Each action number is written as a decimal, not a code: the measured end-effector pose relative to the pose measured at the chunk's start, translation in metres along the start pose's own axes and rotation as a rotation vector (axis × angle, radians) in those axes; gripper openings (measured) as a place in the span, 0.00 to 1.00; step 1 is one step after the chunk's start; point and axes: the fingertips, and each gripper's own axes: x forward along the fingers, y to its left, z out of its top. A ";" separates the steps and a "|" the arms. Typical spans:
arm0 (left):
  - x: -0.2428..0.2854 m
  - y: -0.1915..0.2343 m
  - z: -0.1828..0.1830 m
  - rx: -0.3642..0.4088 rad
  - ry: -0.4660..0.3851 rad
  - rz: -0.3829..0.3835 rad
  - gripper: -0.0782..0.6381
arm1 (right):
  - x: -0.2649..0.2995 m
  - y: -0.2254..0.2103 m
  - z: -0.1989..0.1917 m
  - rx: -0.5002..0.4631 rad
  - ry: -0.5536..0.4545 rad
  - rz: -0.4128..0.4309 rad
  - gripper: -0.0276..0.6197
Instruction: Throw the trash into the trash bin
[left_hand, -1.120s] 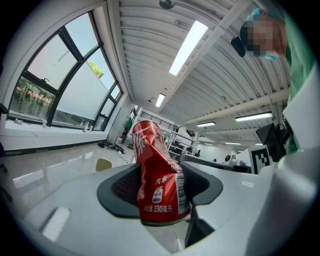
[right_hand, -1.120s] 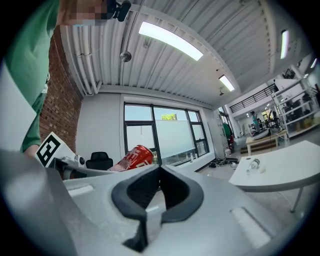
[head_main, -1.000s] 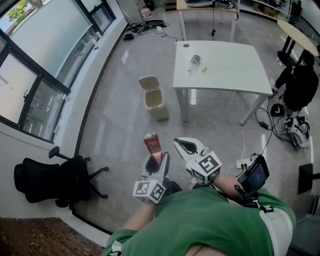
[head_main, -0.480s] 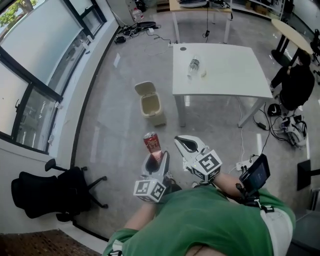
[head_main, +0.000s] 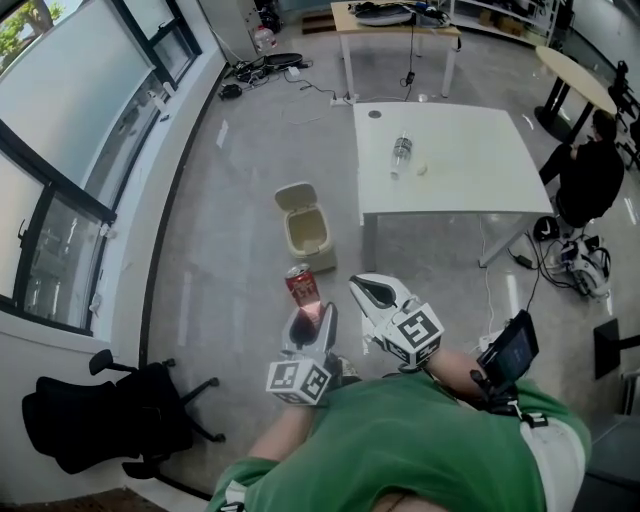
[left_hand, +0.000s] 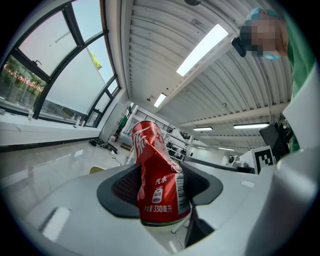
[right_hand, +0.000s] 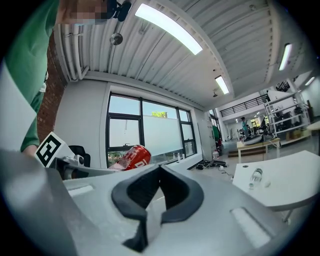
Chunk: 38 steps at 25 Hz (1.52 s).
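left hand-held gripper (head_main: 309, 308) clamped on red can (head_main: 302, 284) | right hand-held gripper (head_main: 366, 289) jaws together, empty | trash bin (head_main: 289, 232) lid open, frame centre

Print on red can (left_hand: 159, 182): "汽水", "330毫升".

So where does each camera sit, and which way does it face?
Head view: on the person's head, facing steeply down at floor, trash bin, white table; green shirt shows.
Left gripper view: on the left hand-held gripper, along jaws shut on a crushed red soda can, toward ceiling; green sleeve right.
Right gripper view: on the right hand-held gripper, along shut empty jaws toward windows; green sleeve left.
All three show the can.
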 end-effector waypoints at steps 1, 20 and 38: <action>0.003 0.008 0.003 0.002 0.001 -0.006 0.45 | 0.009 0.001 0.000 0.000 0.001 -0.004 0.05; 0.038 0.104 0.017 -0.030 0.080 -0.078 0.45 | 0.106 -0.002 -0.012 0.027 0.038 -0.108 0.05; 0.145 0.169 0.036 0.010 0.102 0.021 0.45 | 0.215 -0.093 -0.011 0.063 0.039 -0.014 0.05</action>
